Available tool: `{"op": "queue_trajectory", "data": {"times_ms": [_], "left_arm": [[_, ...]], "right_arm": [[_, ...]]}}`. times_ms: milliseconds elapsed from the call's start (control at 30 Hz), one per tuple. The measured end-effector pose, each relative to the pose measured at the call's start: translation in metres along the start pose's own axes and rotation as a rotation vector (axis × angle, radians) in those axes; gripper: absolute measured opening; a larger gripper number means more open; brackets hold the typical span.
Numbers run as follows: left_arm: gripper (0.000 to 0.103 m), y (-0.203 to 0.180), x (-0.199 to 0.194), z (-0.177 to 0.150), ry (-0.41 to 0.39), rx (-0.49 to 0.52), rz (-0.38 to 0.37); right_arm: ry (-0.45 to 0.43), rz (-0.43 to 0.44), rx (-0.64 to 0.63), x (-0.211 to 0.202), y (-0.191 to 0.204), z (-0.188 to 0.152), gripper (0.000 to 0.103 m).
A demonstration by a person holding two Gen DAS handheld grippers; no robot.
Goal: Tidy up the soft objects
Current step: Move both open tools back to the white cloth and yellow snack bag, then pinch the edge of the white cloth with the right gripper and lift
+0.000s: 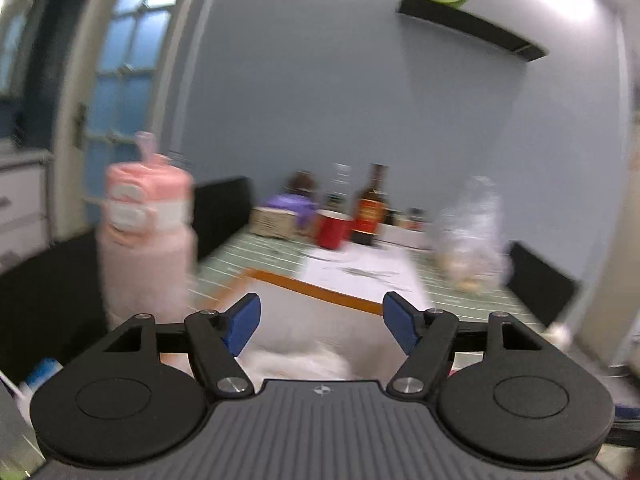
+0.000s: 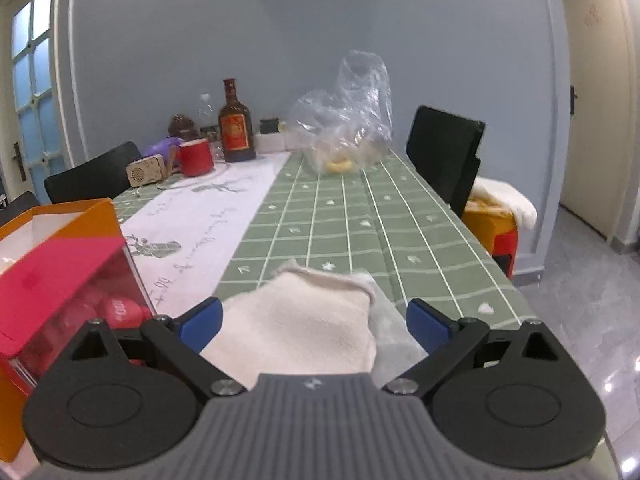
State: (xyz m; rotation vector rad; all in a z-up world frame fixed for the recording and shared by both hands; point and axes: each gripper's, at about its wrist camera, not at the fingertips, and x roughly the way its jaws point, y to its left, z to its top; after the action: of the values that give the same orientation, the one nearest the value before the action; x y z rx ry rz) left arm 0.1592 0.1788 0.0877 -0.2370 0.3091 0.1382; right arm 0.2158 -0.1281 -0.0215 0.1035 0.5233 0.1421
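In the left wrist view a blurred pink bottle (image 1: pixel 146 236) stands at the left, beside the orange-rimmed box (image 1: pixel 320 294) that sits on the bench (image 1: pixel 460 288). The left gripper (image 1: pixel 321 322) hangs over that box with its blue fingers (image 1: pixel 244 322) spread wide and nothing between them; below the gap lies something white and fluffy (image 1: pixel 296 360), too blurred to name, and whether it touches the fingers cannot be told. Farther back stand a red cup (image 1: pixel 333 228) and a dark bottle (image 1: pixel 372 208), with a clear plastic bag (image 1: pixel 472 236) to their right.

In the right wrist view the orange box (image 2: pixel 72 216) is at the far left with a red-lidded clear container (image 2: pixel 68 300) in front of it. To the right, the right gripper (image 2: pixel 316 322) holds its fingers (image 2: pixel 202 324) wide apart either side of a folded cream cloth (image 2: pixel 304 320) lying on the green checked bench (image 2: pixel 360 220). The left finger is just at the cloth's edge; the right finger stands clear of it, over a grey layer (image 2: pixel 390 336) beneath. The cloth is not pinched. Past the bench's right edge a black chair (image 2: pixel 444 152) stands above an orange stool (image 2: pixel 492 224) draped with a white towel (image 2: pixel 508 198).
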Motion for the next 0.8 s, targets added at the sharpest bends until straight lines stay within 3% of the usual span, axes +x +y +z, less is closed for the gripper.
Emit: {"op": "queue_trajectory", "data": {"times_ms": [100,167,233,400,567,633,733,800], "left_arm": [[0.082,-0.035,-0.029,-0.013,0.039,0.061,-0.068],[0.081,-0.062,-0.045,-0.024,0.063,0.199,-0.137],[0.077,-0.089,-0.056,-0.038,0.106,0.328,-0.159],[0.077,-0.13,-0.073,-0.07,0.155,0.49,-0.218],[0.077,-0.137,-0.069,-0.082,0.214,0.496,-0.234],[0.077,-0.135,-0.062,-0.084,0.254,0.491,-0.249],[0.077,-0.134,-0.055,-0.088,0.282,0.471,-0.245],[0.077,-0.133,-0.052,-0.089,0.295,0.465,-0.247]], "right_arm": [[0.089,0.076,-0.047,-0.002,-0.001,-0.006,0.097],[0.139,0.092,-0.074,-0.002,-0.001,-0.009,0.097],[0.157,0.097,-0.123,-0.002,0.001,-0.012,0.097],[0.08,0.057,-0.302,-0.008,0.011,-0.026,0.097],[0.057,-0.007,-0.509,-0.004,0.029,-0.037,0.094],[0.051,-0.024,-0.515,-0.001,0.031,-0.036,0.089],[0.049,-0.038,-0.551,0.003,0.034,-0.04,0.06],[0.058,-0.065,-0.599,0.009,0.038,-0.048,0.048]]}}
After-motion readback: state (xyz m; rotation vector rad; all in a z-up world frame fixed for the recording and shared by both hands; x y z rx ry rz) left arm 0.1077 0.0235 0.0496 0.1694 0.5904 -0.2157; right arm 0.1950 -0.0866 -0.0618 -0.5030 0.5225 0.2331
